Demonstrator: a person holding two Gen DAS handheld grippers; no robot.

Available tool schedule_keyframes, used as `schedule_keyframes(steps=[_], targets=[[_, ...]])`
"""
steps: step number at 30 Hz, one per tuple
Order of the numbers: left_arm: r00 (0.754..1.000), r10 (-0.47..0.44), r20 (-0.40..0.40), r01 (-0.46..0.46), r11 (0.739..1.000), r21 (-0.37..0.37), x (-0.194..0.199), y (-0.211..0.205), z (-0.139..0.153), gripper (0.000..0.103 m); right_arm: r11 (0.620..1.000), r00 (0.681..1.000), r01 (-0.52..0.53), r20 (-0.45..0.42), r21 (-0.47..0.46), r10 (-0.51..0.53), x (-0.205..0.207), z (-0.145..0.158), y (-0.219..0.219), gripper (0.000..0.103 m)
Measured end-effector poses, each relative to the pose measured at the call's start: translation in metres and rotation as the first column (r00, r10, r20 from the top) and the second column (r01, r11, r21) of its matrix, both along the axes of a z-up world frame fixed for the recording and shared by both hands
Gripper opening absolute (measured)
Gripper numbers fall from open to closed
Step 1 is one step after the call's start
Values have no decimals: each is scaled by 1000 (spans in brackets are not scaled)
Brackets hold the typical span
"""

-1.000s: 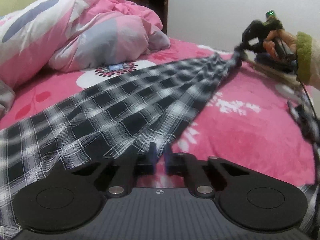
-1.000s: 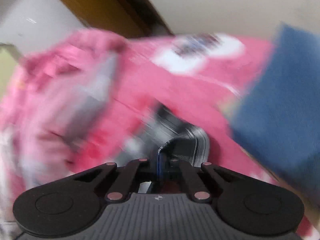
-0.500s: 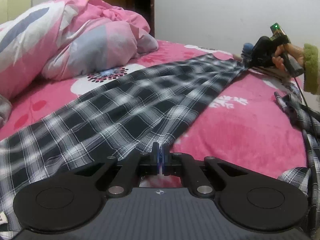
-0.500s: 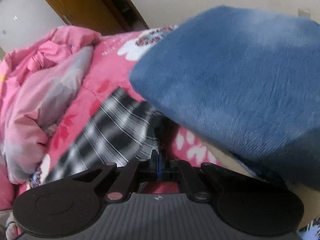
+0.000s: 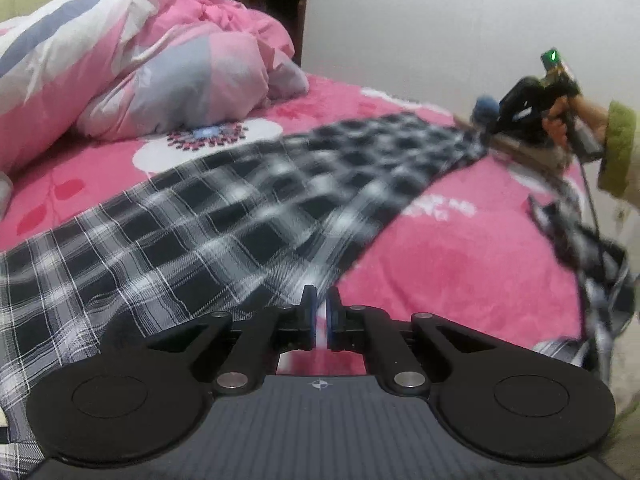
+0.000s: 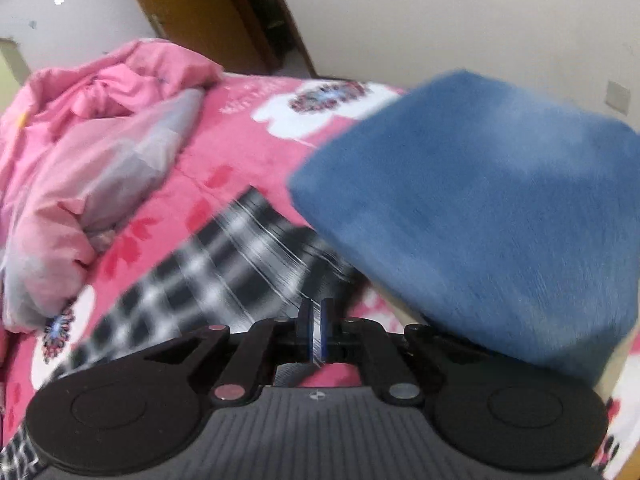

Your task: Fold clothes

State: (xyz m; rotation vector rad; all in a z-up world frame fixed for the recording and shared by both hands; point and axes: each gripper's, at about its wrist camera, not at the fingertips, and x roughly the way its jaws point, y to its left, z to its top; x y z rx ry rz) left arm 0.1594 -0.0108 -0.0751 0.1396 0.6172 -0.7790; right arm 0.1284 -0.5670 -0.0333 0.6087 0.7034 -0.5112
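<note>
Nearest in the left wrist view, the left gripper (image 5: 319, 312) has its jaws opening, a narrow gap between the blue pads and no cloth between them; the near edge of the checked shirt (image 5: 224, 216) lies just ahead of the tips. The shirt stretches in a long band across the pink bedsheet (image 5: 460, 264), from the near left corner away to the far right. At that far end the right gripper (image 5: 490, 130), held in a hand (image 5: 576, 116) with a green cuff, meets the shirt's tip. In the right wrist view the right gripper (image 6: 316, 330) is all but closed, with a strip of the shirt (image 6: 208, 280) pinched between its pads. A blue cushion (image 6: 480, 216) lies just right of it. Farther back, a pink duvet (image 5: 132, 64) is heaped against the wall.
</note>
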Motion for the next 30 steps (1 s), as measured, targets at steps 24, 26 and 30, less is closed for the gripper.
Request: schedule_keyframes(steps=[24, 26, 30], targets=[[998, -9, 55, 6, 999, 51, 20, -14, -13, 24, 989, 989, -81, -111, 123, 95, 66, -8, -4, 0], [998, -17, 63, 13, 998, 59, 20, -16, -13, 24, 989, 996, -76, -41, 129, 81, 56, 5, -5, 0], [998, -12, 68, 8, 998, 57, 23, -19, -10, 24, 987, 996, -68, 64, 147, 59, 41, 23, -8, 0]])
